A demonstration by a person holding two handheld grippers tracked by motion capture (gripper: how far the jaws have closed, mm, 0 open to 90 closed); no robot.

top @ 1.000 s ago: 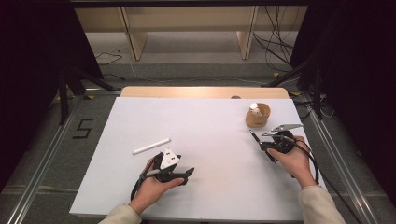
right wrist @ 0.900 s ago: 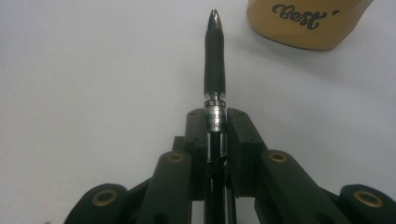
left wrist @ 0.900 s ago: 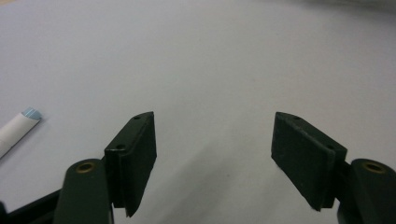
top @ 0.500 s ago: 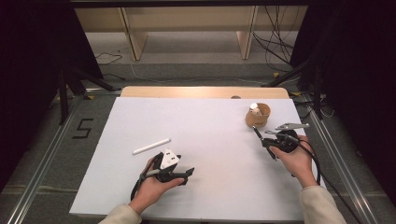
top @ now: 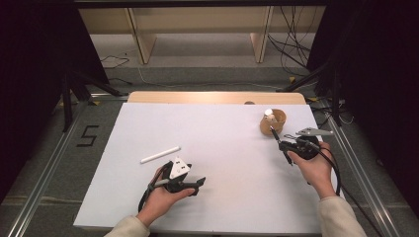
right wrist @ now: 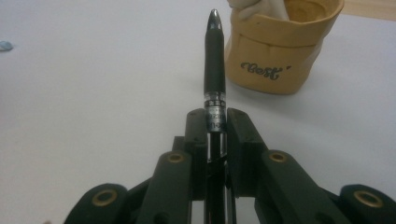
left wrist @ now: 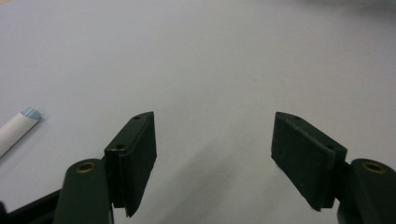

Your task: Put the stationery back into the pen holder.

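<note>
White table (top: 222, 143); marker (top: 160, 154) lies left; cup (top: 273, 121) far right.

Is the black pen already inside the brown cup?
No, the right claw is shut on the black pen, whose tip is in front of the brown cup, not in it.

On the table (top: 222, 128): cup (top: 274, 121) at two o'clock, tube (top: 160, 154) at nine — well apart; pen (top: 274, 135) just before the cup.
</note>
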